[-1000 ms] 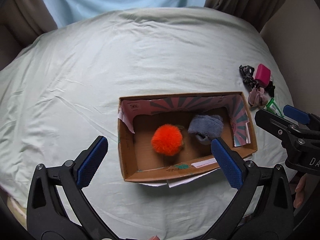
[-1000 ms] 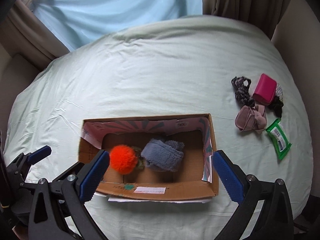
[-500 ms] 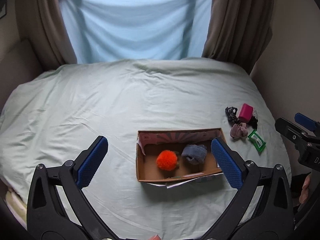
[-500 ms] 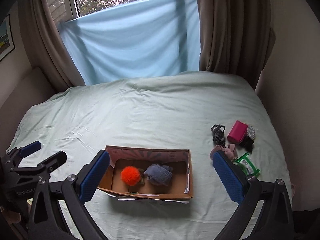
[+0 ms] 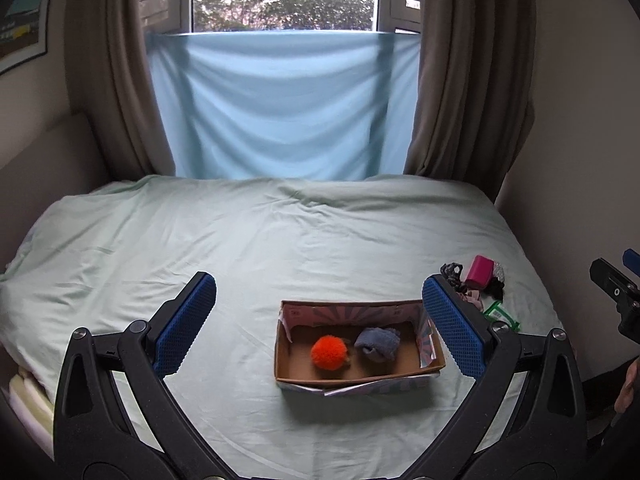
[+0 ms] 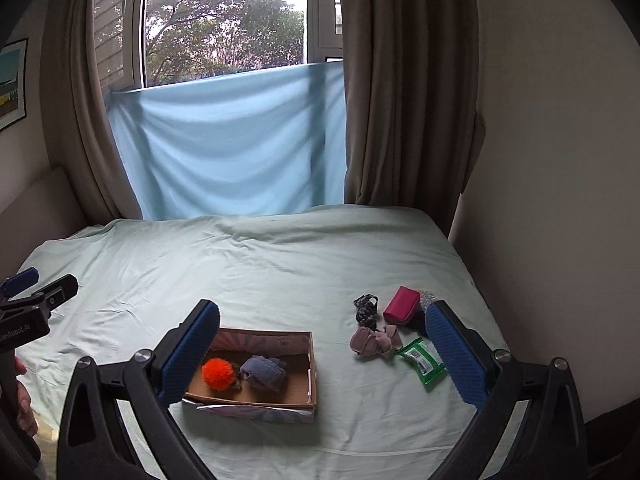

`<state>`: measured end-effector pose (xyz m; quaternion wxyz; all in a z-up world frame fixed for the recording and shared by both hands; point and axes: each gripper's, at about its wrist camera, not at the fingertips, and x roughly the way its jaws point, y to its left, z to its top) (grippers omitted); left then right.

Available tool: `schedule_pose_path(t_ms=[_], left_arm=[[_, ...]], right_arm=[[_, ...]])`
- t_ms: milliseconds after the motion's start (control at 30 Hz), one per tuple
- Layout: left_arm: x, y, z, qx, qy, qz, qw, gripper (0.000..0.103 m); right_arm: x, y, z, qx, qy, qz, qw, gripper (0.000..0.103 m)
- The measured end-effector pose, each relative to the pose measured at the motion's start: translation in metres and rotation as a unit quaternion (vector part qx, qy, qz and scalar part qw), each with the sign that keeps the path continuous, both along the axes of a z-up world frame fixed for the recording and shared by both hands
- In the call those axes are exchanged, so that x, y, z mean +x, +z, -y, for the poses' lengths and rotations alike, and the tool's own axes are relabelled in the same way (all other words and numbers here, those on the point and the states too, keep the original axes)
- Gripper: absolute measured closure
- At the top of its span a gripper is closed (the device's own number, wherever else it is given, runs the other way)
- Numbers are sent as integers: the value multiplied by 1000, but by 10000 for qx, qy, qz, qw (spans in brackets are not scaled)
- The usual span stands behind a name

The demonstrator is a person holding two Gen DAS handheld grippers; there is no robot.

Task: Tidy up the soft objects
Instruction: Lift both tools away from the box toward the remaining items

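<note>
An open cardboard box (image 5: 433, 362) (image 6: 313, 376) sits on the bed near its front edge. Inside lie an orange pom-pom (image 5: 328, 352) (image 6: 217, 374) and a grey-blue fuzzy cloth (image 5: 378, 344) (image 6: 265, 372). To the right of the box lies a small pile: a pink pouch (image 6: 401, 305) (image 5: 481, 271), a black patterned scrunchie (image 6: 366, 310), a mauve soft piece (image 6: 374, 342) and a green packet (image 6: 423, 362). My left gripper (image 5: 318, 326) is open and empty, well back from the box. My right gripper (image 6: 322, 350) is open and empty, also held back.
The bed (image 5: 240, 248) carries a pale green sheet. A window with a light blue cloth (image 5: 280, 104) and brown curtains (image 5: 460, 80) stands behind it. A wall (image 6: 560, 160) runs close along the right side of the bed.
Both grippers have pulled back and up from the box, so the box looks smaller and the window has come into view. Both stayed open and empty.
</note>
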<state>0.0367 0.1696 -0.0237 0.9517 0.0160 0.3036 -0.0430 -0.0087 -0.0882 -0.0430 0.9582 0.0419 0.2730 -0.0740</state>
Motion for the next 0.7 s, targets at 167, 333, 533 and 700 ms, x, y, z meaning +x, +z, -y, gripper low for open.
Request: schedule_pose_path(t_ms=[167, 333, 533, 700], left_arm=[[-3, 0, 31, 49, 65, -19, 10000, 0], [8, -5, 80, 34, -219, -138, 9997, 0], [35, -22, 150, -122, -641, -445, 9969, 0], [72, -55, 217, -255, -1032, -960, 9897, 0]], right_arm=[[-7, -2, 25, 107, 92, -15, 9999, 0], [-9, -5, 63, 120, 43, -40, 9999, 0], [0, -20, 116, 190, -3, -244, 9995, 0], [17, -44, 158, 240, 85, -591, 9979, 0]])
